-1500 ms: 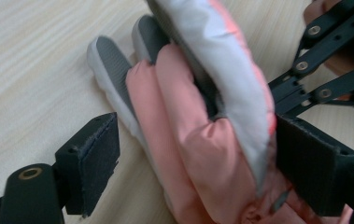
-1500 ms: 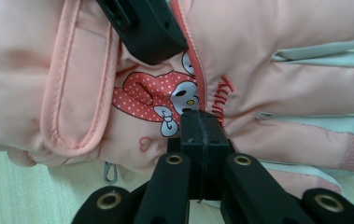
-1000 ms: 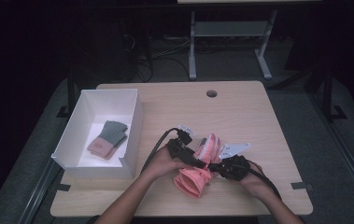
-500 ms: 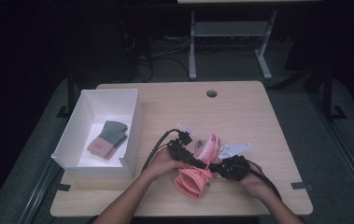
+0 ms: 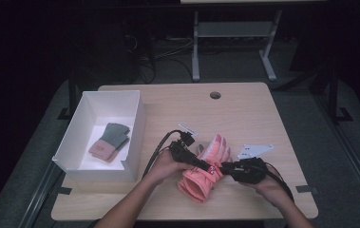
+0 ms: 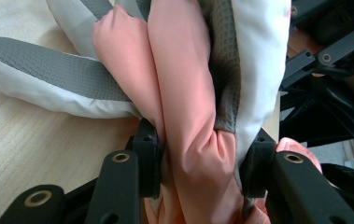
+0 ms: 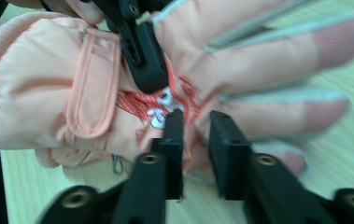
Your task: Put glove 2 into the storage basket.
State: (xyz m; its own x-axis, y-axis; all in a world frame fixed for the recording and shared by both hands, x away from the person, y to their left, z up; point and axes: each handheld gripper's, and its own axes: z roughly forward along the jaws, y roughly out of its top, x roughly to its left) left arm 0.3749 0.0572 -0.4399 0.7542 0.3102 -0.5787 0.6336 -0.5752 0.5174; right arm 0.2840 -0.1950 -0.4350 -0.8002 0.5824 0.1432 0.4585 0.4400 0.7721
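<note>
A dim room surrounds the pale wooden table (image 5: 263, 114), and my work sits near its front edge: a pair of padded salmon-pink ski gloves (image 5: 205, 167), stacked and lying between my two hands. A white box (image 5: 135, 137) at the table's left already holds a grey-and-pink knit glove (image 5: 110, 141).

My left gripper (image 5: 205, 165) has just been closing, and its pads now pinch the bundled gloves at the middle. My right gripper (image 5: 226, 167) has just been opening; its jaws stand a little apart with only a pucker of fabric between them, so I judge that it has let go.

The risk is a one-sided hold: slick padded shell could slide out of my left pads, or only the upper glove could lift, leaving its mate behind.

The left gripper view shows the grey textured palm (image 6: 48, 70) and the pinched folds, hidden from above. The right gripper view shows the cuff strap (image 7: 90, 84) and printed logo (image 7: 163, 107). The high view alone places the box.
</note>
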